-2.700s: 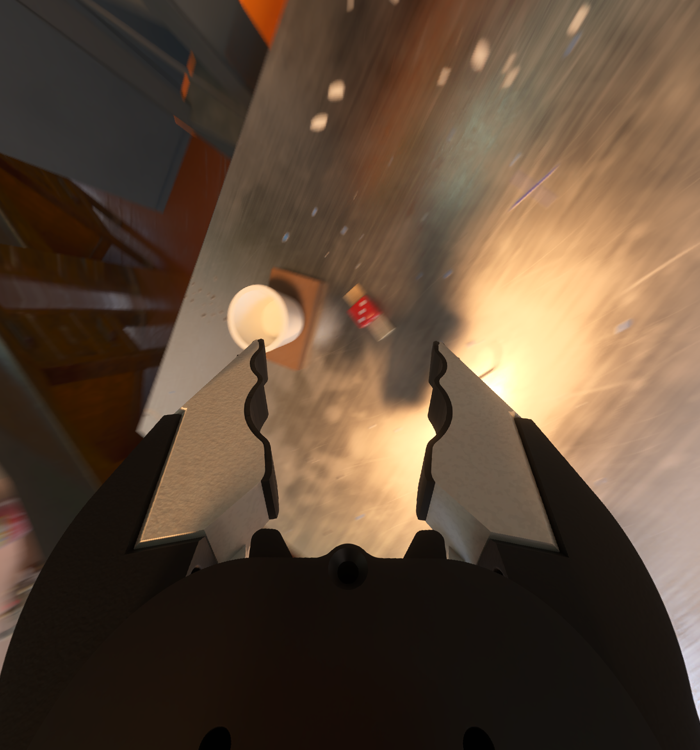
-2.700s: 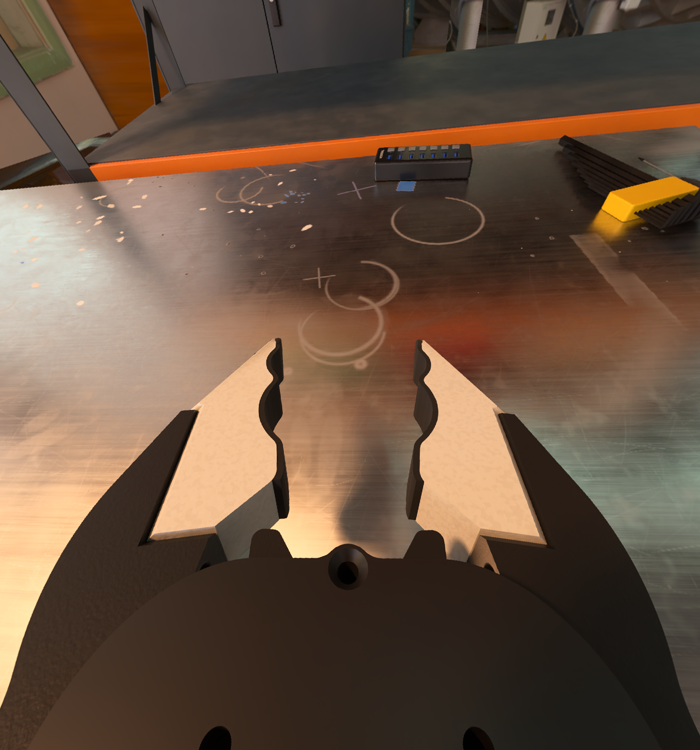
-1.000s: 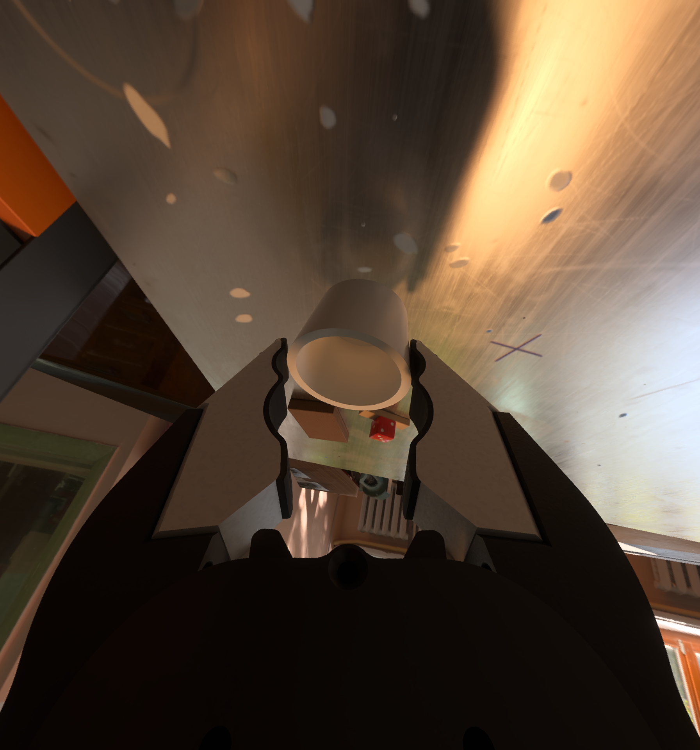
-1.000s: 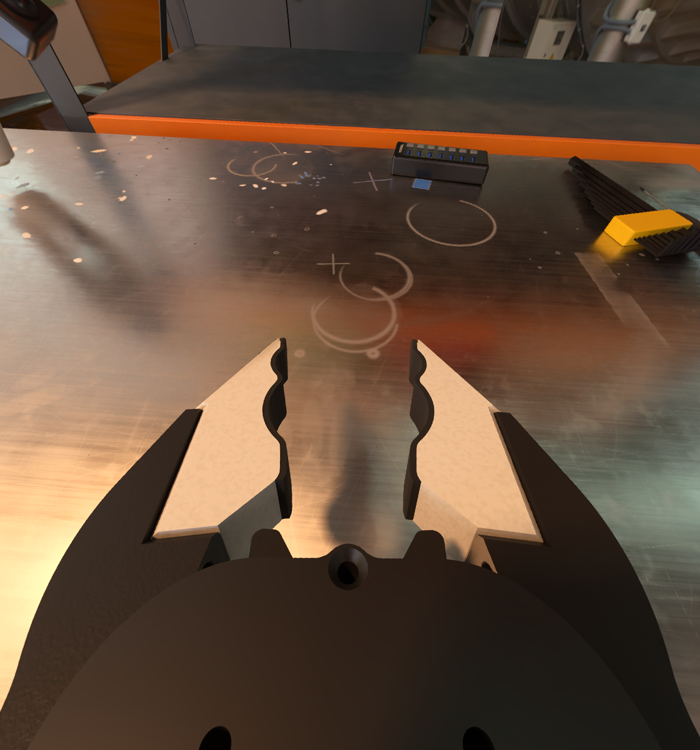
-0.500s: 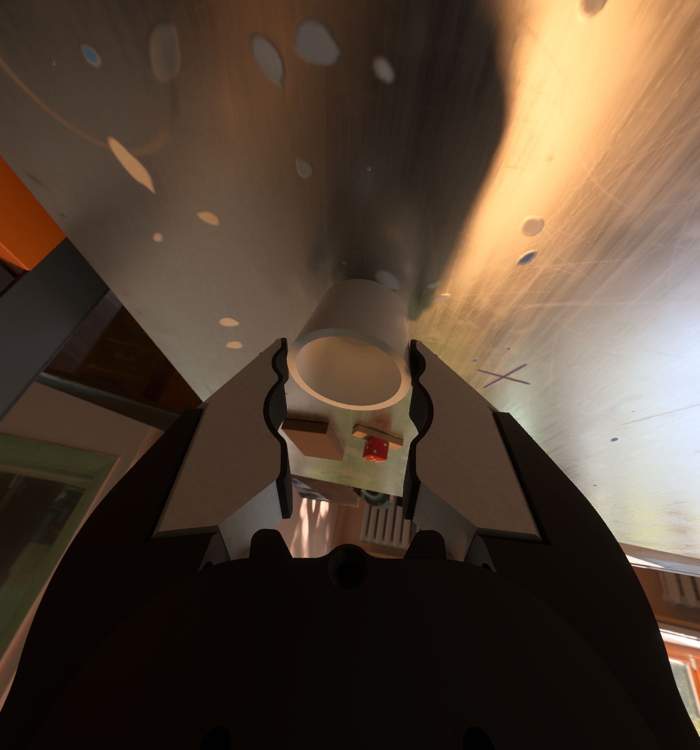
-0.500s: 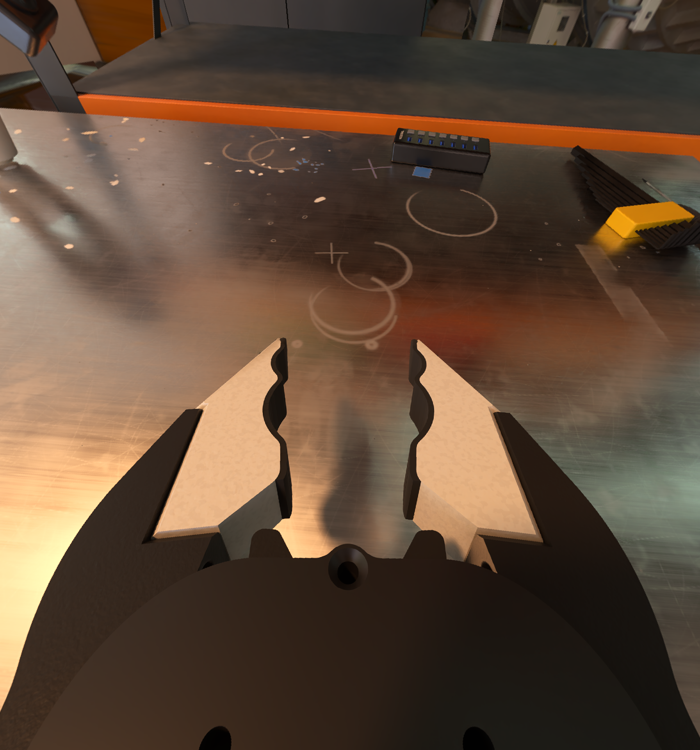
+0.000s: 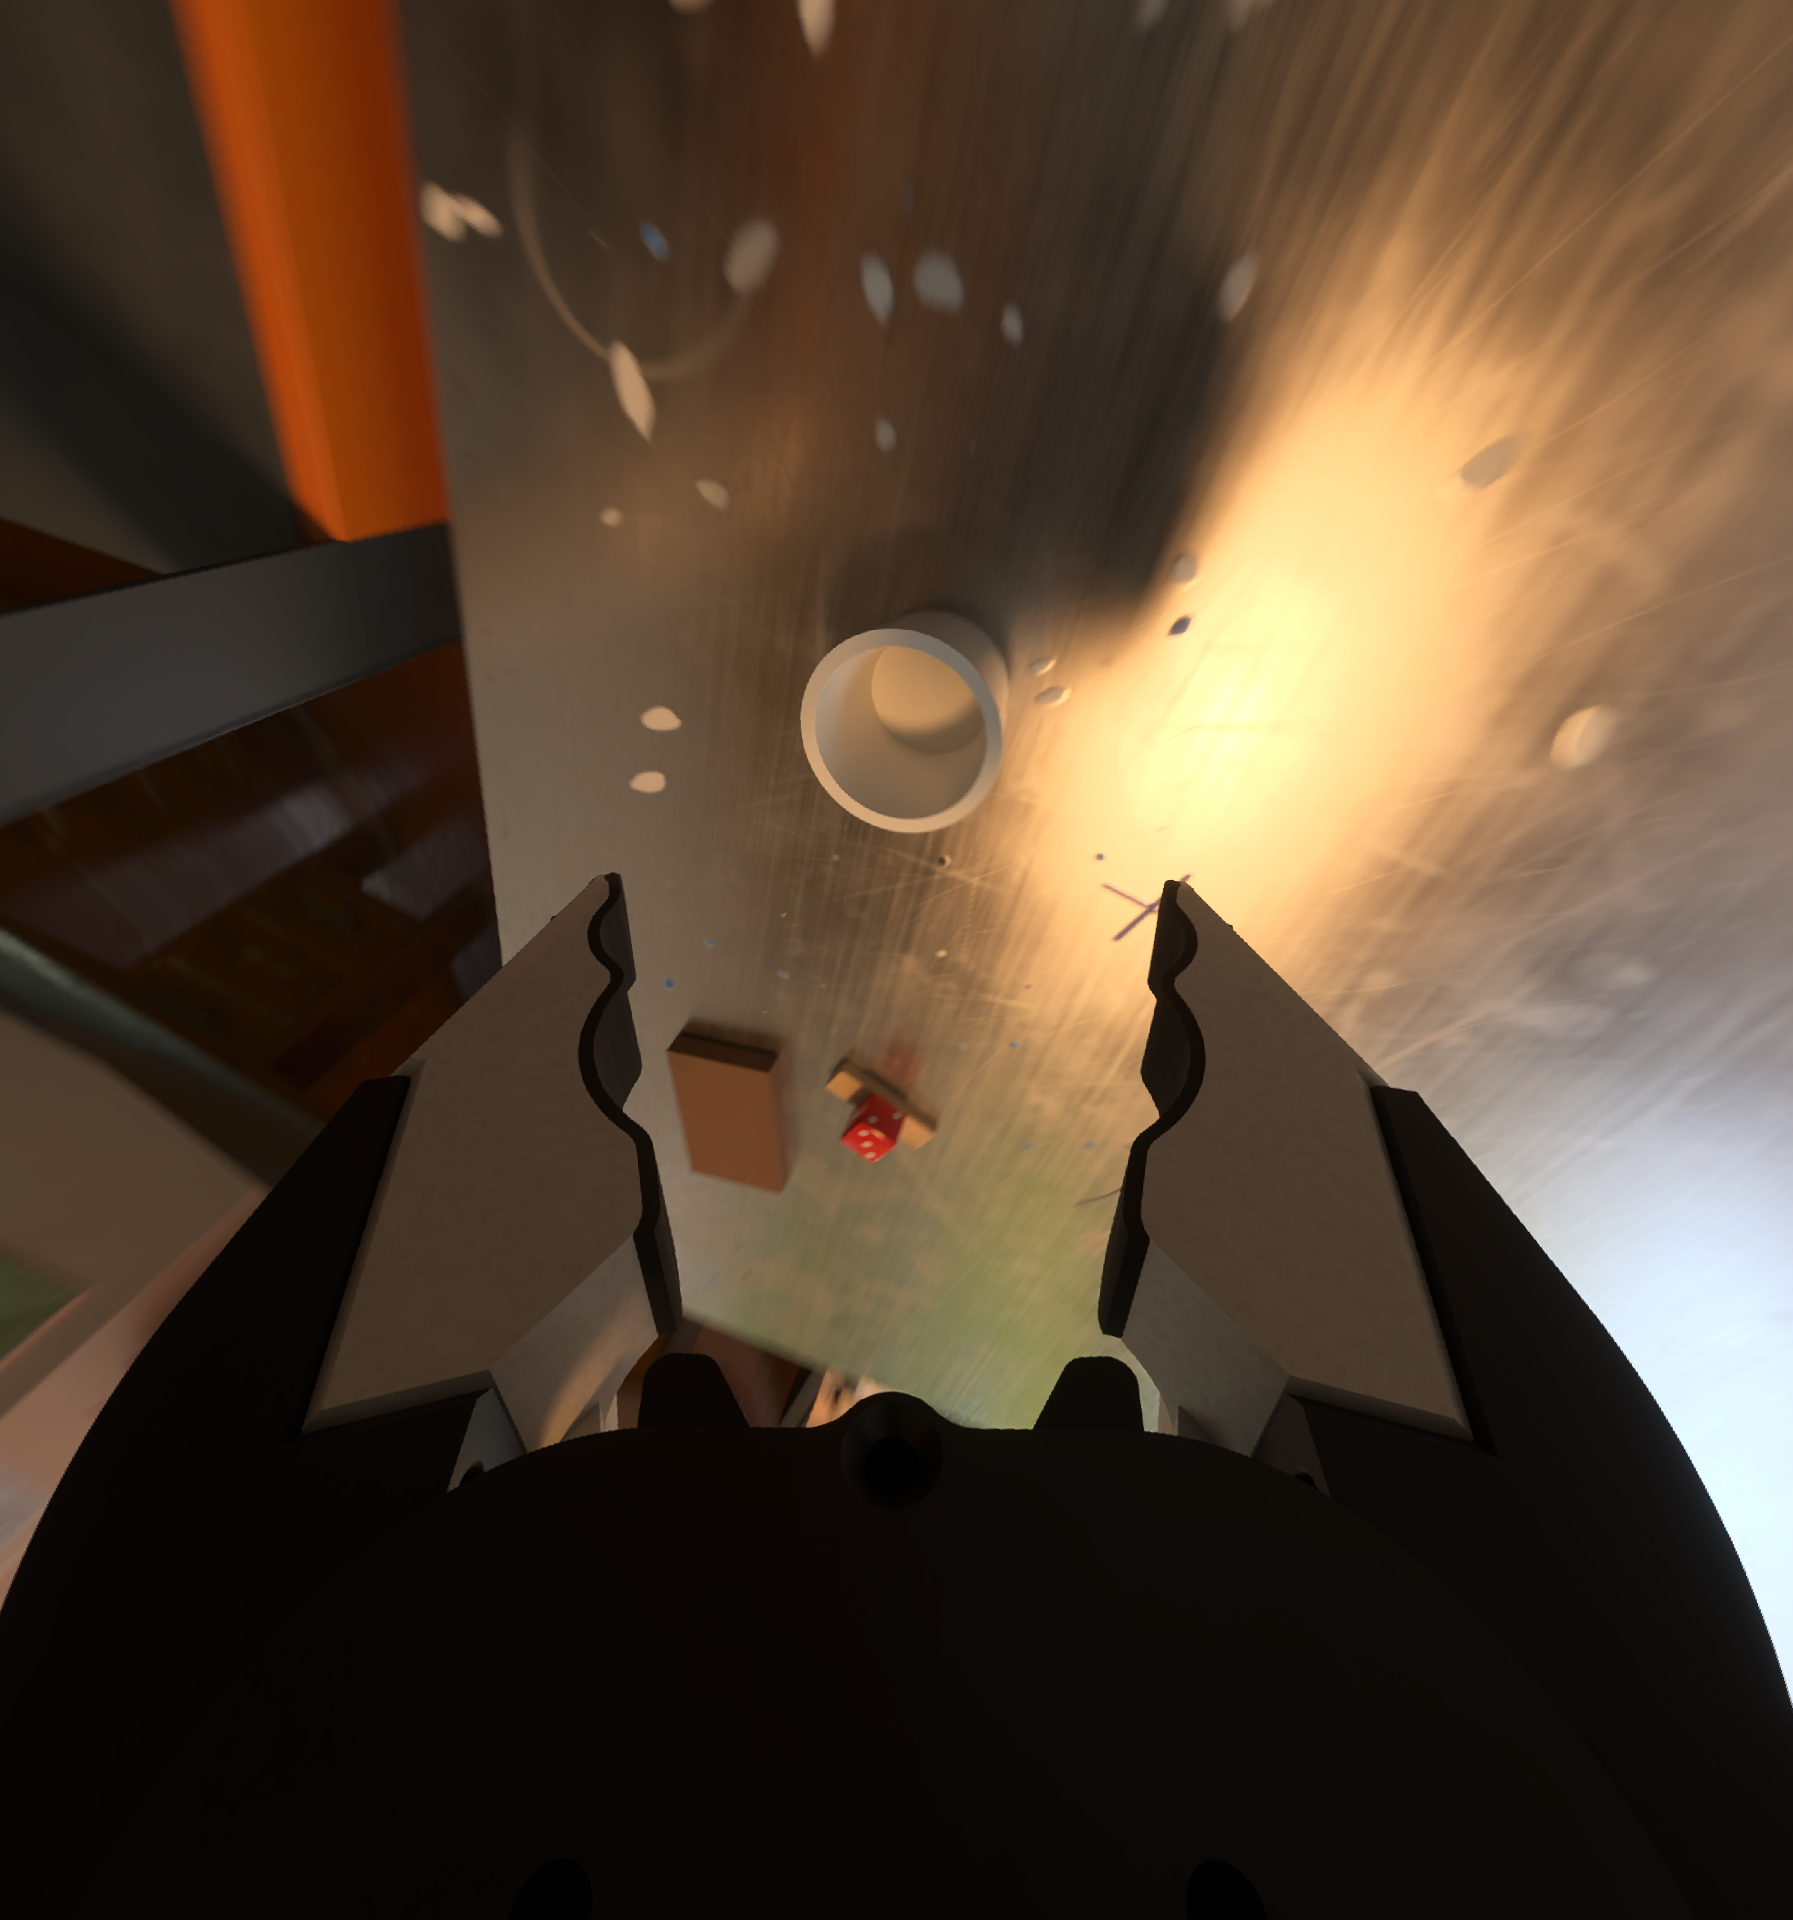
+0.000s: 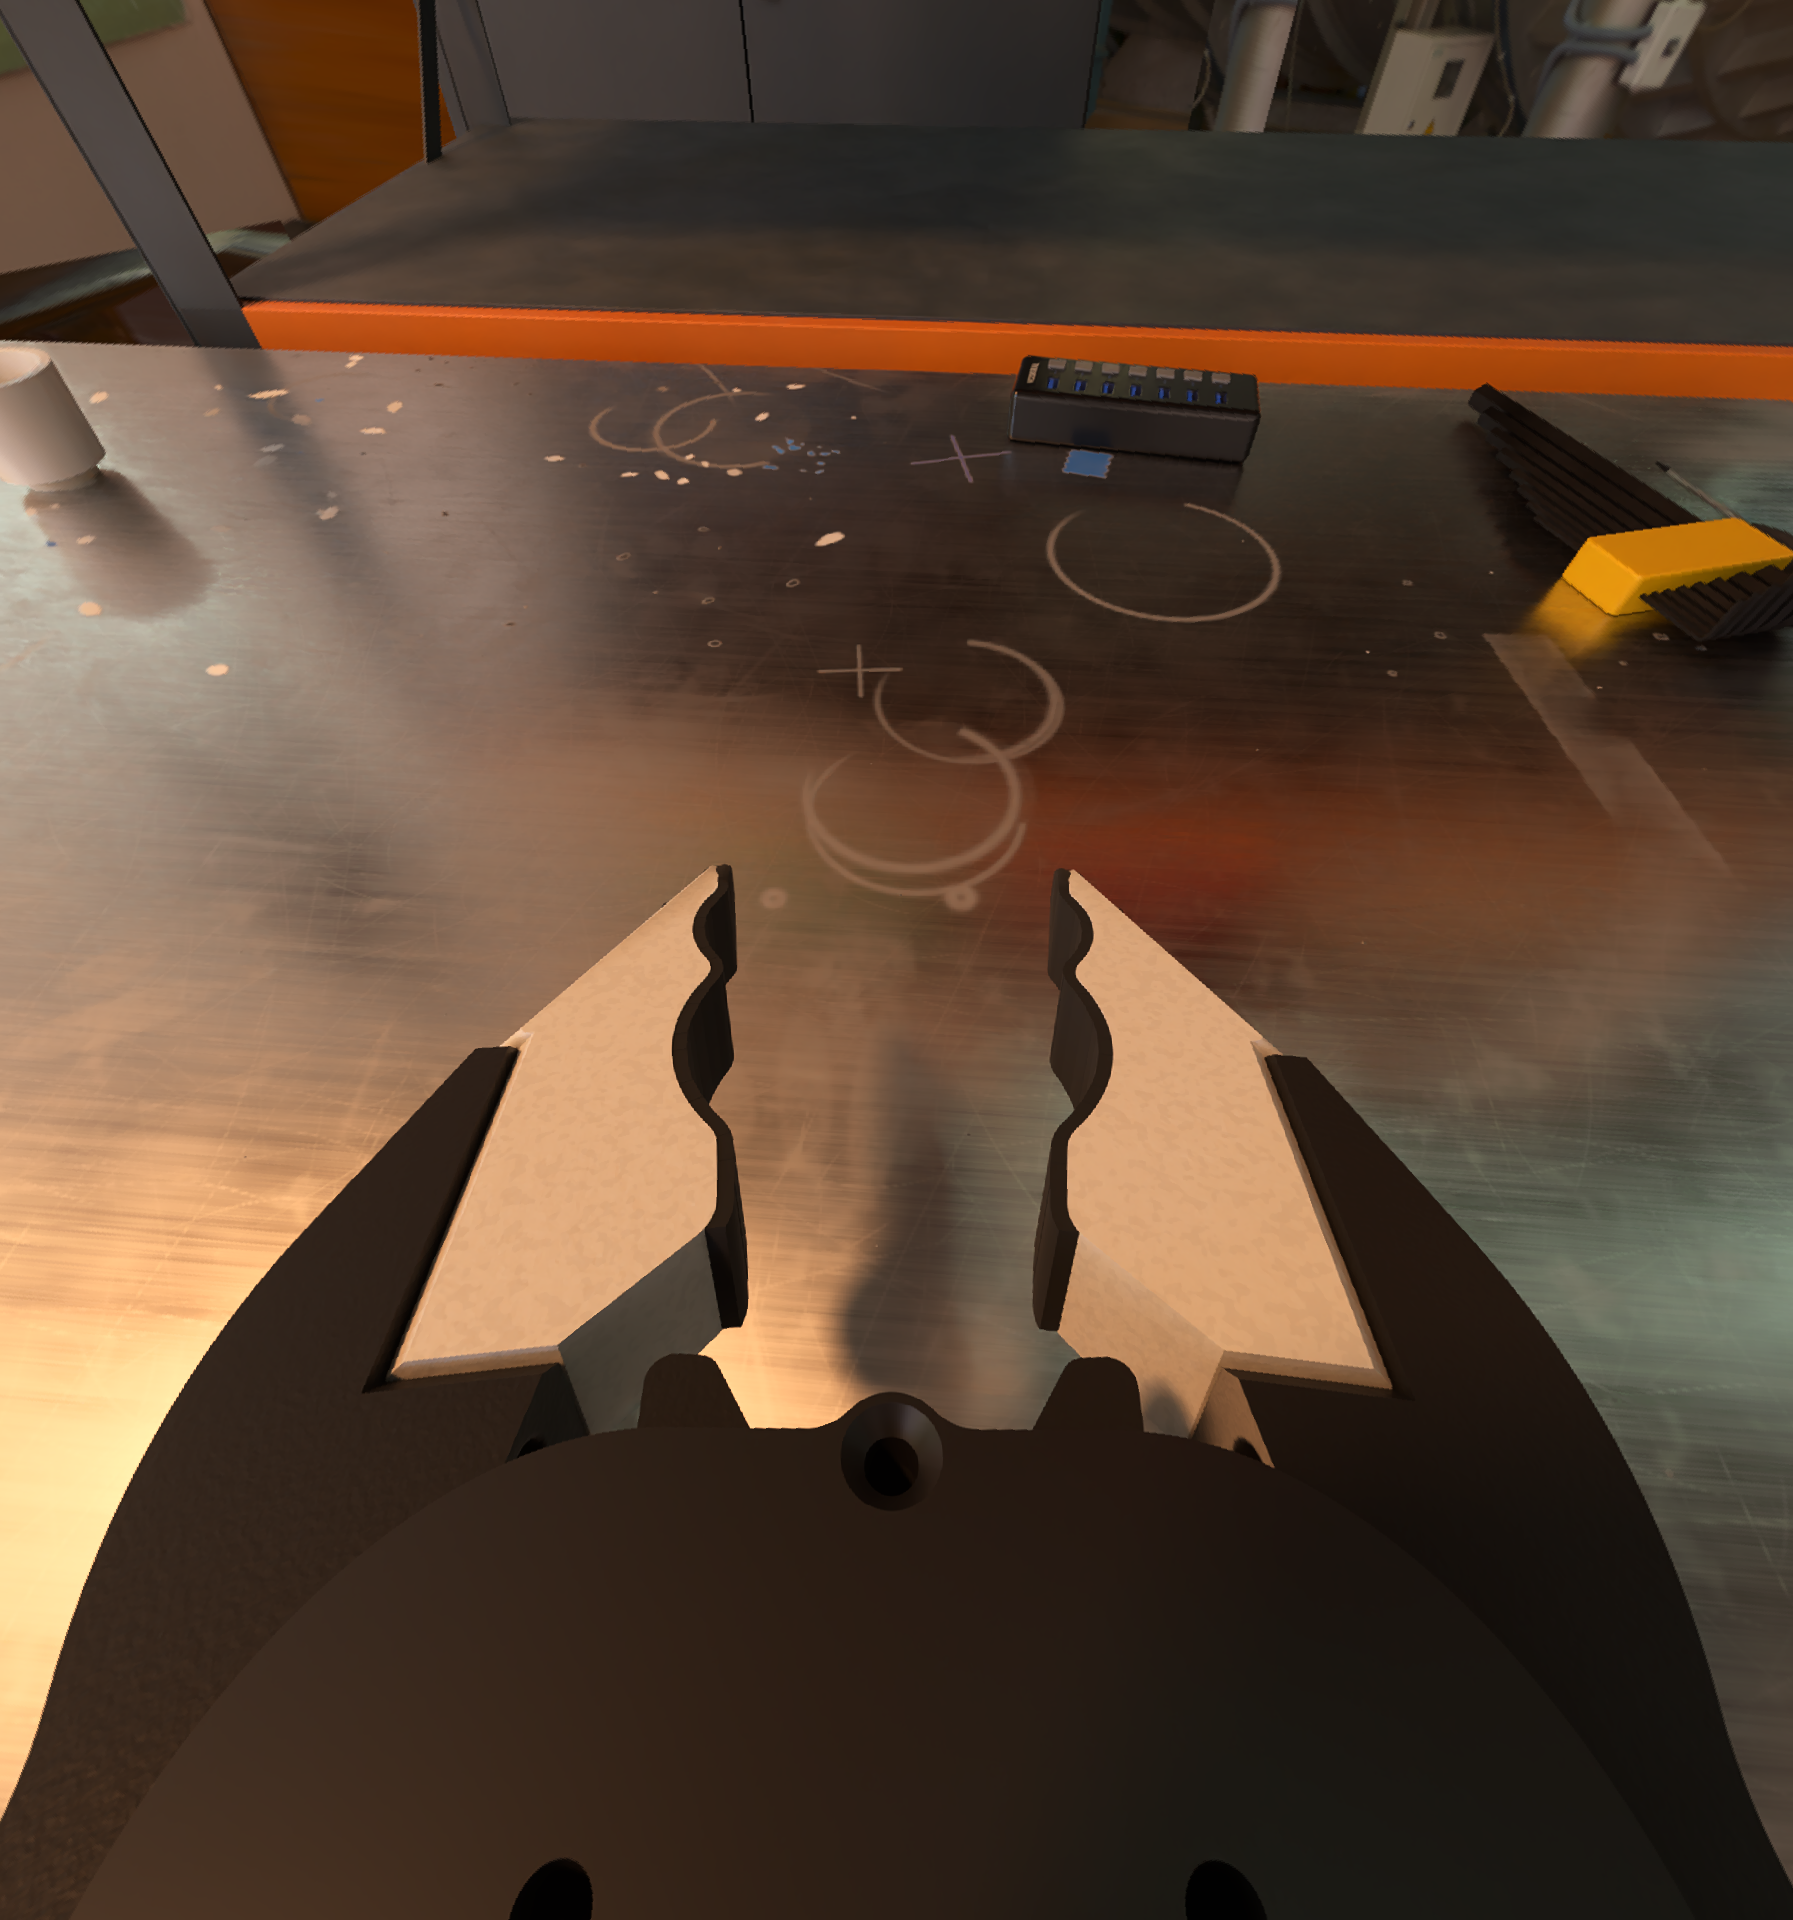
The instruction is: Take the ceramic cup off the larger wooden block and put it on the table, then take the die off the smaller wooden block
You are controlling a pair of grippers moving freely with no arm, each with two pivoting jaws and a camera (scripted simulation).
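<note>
On the metal table [image 7: 1287, 1039] near its left edge, the ceramic cup [image 7: 902, 727] stands released, and the left gripper [image 7: 887, 904], fingers spread and empty, hangs nearest the die [image 7: 868, 1132] atop the smaller wooden block [image 7: 876, 1099], right gripper [image 8: 892, 883] parted, well apart

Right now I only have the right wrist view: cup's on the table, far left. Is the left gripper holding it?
Observer: No. The left gripper is open and empty; the ceramic cup stands upright beyond its fingertips, untouched.
Operator: Die?
Observer: The red die sits on the smaller wooden block.
Operator: Larger block?
Observer: The larger wooden block has a bare top. It lies beside the smaller one, apart from the cup.
</note>
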